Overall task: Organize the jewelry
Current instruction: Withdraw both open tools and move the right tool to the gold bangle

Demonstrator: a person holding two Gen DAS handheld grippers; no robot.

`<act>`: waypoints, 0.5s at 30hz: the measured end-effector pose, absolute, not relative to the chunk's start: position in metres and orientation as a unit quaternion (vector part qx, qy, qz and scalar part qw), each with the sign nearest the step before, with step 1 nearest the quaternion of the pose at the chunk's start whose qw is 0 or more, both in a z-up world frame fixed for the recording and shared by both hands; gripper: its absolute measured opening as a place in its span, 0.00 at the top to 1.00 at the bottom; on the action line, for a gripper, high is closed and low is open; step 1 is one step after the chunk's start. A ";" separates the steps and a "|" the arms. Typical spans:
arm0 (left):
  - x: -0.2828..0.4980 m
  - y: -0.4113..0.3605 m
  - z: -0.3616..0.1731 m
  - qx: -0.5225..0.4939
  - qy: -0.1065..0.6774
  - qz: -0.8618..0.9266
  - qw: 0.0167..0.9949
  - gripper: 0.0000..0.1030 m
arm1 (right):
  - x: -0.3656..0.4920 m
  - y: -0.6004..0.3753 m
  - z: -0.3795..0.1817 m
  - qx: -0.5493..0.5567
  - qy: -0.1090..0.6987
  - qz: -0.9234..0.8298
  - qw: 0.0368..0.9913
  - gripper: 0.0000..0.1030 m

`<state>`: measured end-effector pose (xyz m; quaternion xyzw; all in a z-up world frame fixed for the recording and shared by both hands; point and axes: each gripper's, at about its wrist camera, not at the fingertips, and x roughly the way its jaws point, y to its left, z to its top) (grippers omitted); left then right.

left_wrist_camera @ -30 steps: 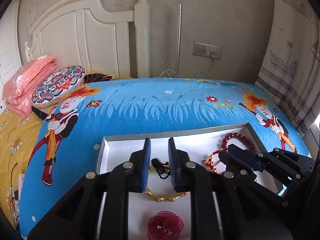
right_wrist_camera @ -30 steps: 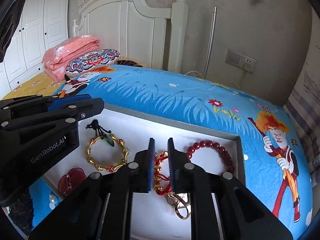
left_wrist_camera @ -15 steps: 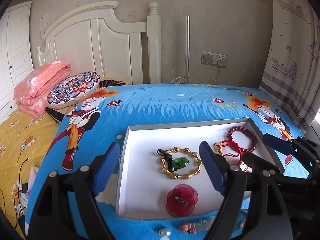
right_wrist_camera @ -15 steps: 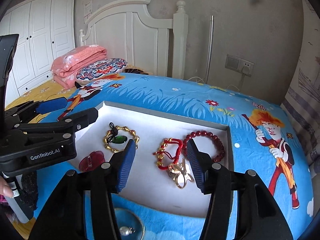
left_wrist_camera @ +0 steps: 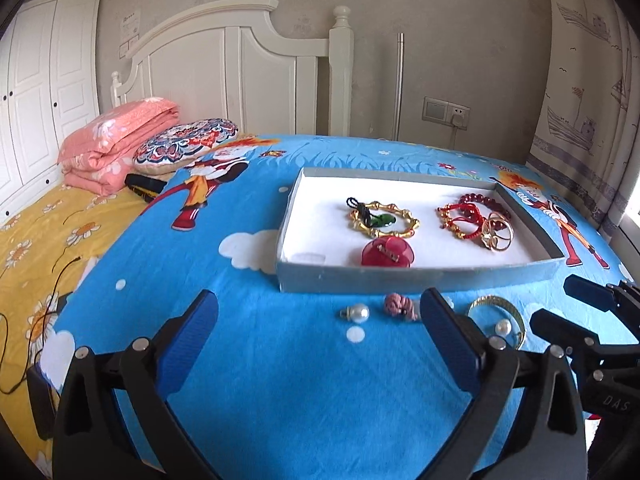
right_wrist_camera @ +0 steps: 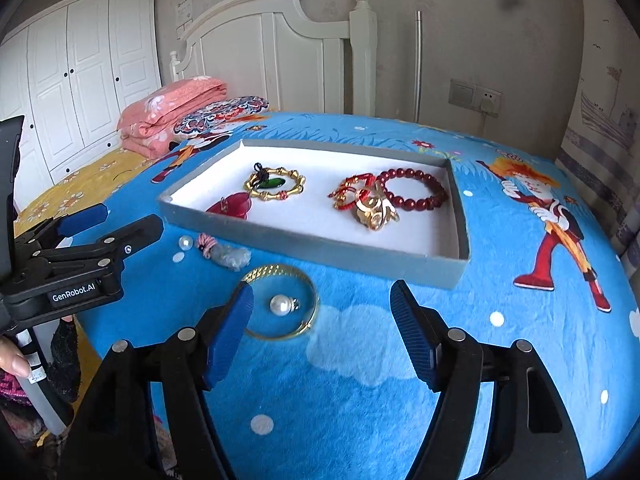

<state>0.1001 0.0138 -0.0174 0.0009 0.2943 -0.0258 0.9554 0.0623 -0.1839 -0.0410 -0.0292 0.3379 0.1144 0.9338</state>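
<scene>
A grey tray (left_wrist_camera: pixel 416 276) (right_wrist_camera: pixel 320 246) with a white lining lies on the blue bedspread. In it lie a gold bracelet with a green pendant (left_wrist_camera: pixel 384 219) (right_wrist_camera: pixel 275 184), a red flower brooch (left_wrist_camera: pixel 387 254) (right_wrist_camera: pixel 232 205), a red cord bracelet (left_wrist_camera: pixel 460 216) (right_wrist_camera: pixel 352 194), a gold piece (left_wrist_camera: pixel 496 234) (right_wrist_camera: pixel 376 214) and a dark red bead bracelet (right_wrist_camera: pixel 414 190). In front of the tray lie a pearl (left_wrist_camera: pixel 359 313) (right_wrist_camera: pixel 185 242), a pink trinket (left_wrist_camera: pixel 400 306) (right_wrist_camera: pixel 224 252), a gold bangle (left_wrist_camera: pixel 500 312) (right_wrist_camera: pixel 280 304) and a second pearl (right_wrist_camera: pixel 280 305) inside it. My left gripper (left_wrist_camera: pixel 320 332) and right gripper (right_wrist_camera: pixel 322 320) are open and empty.
Folded pink bedding (left_wrist_camera: pixel 116 142) and a patterned cushion (left_wrist_camera: pixel 186 148) lie at the headboard. A black cable (left_wrist_camera: pixel 52 292) trails over the yellow sheet at the left. Curtains (left_wrist_camera: pixel 592 92) hang at the right. A white wardrobe (right_wrist_camera: pixel 80 68) stands at the far left.
Both grippers have opened, letting go of jewelry in the tray, and pulled back toward the bed's near edge. The loose pieces in front of the tray have come into view.
</scene>
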 end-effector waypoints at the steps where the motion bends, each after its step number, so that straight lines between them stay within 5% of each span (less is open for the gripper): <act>1: 0.095 0.015 -0.021 -0.002 0.294 -0.022 0.955 0.05 | 0.060 -0.181 -0.045 -0.034 0.341 0.115 0.932 0.33; 15: 0.072 0.015 -0.051 0.012 0.303 -0.008 0.953 0.05 | 0.064 -0.163 -0.065 -0.048 0.357 0.108 0.927 0.26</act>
